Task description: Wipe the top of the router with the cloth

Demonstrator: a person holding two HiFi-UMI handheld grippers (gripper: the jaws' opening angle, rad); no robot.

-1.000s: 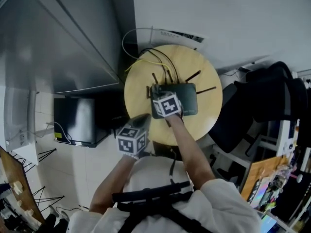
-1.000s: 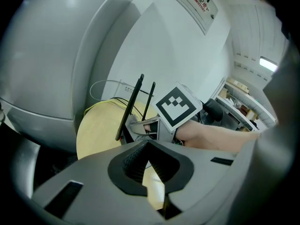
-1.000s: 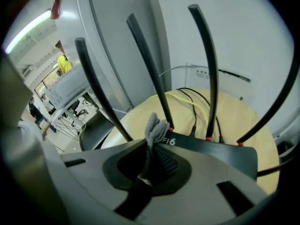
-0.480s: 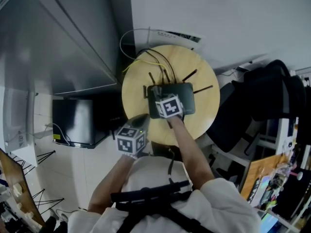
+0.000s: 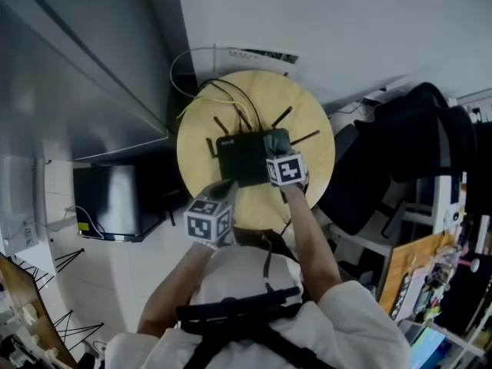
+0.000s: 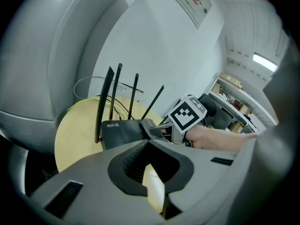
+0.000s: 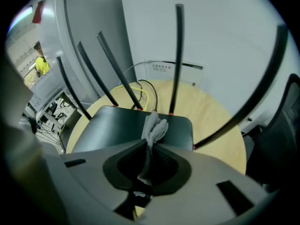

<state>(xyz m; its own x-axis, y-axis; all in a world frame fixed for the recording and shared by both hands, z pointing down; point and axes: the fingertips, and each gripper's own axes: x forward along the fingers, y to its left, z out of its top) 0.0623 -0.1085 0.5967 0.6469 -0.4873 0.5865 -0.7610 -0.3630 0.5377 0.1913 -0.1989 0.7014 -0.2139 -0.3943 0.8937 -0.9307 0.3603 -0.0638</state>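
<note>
Right gripper (image 7: 150, 146) pinches a grey cloth (image 7: 155, 124) over the black router (image 6: 120, 132) marked "WIFI6" just ahead; left gripper (image 6: 148, 145) is closed, empty.

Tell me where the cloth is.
In the right gripper view the grey cloth is pinched in the right gripper, its bunched end over the right part of the black router, which sits on the round table.
</note>
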